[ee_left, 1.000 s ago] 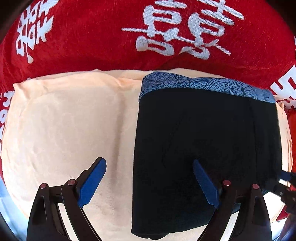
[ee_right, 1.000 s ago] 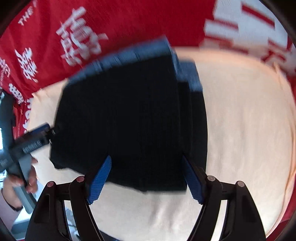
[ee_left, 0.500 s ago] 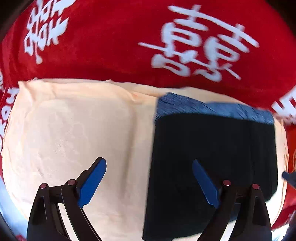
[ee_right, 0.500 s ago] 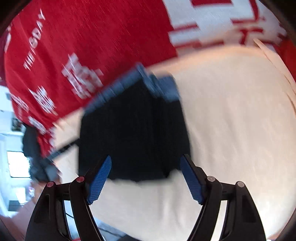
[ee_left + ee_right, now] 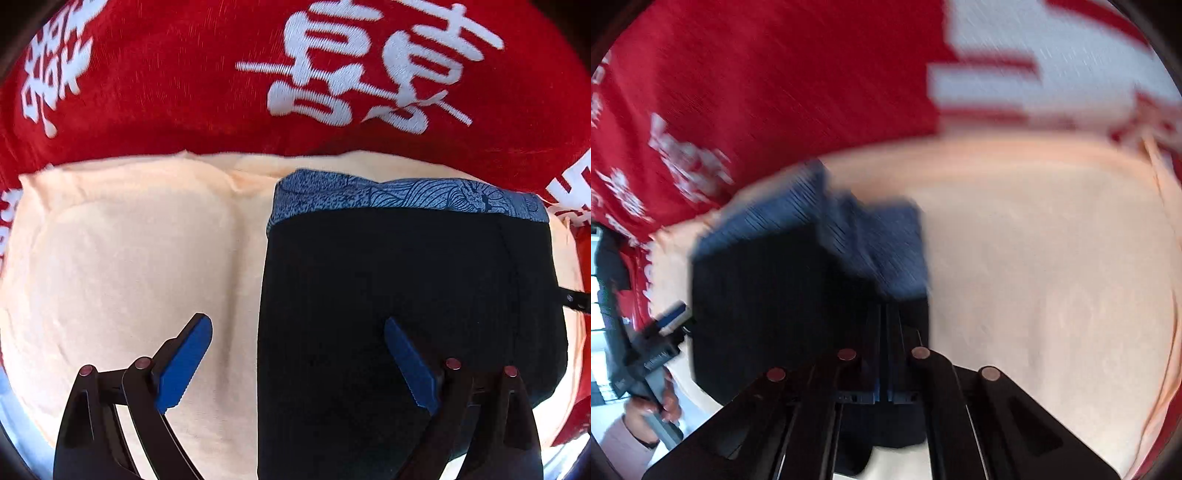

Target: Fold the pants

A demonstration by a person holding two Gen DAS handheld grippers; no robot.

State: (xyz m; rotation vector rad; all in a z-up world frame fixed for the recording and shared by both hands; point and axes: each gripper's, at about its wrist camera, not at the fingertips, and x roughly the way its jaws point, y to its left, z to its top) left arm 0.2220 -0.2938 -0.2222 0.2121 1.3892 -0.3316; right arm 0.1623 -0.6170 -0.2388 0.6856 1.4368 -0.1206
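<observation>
Likely home bedroom: plush red blanket (image 5: pixel 177 96) with white woven characters beyond tool, peach cloth (image 5: pixel 122 266) spread over soft padded surface beneath; bright window-like glimpse far left, right view.

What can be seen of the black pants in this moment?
The black pants lie folded into a compact rectangle on the peach cloth, their blue patterned waistband at the far edge. The fabric looks soft, dark and finely ribbed. The right hand-held gripper is shut on their near edge. The left hand-held gripper is open above them, one finger over the fabric; contact cannot be told.
</observation>
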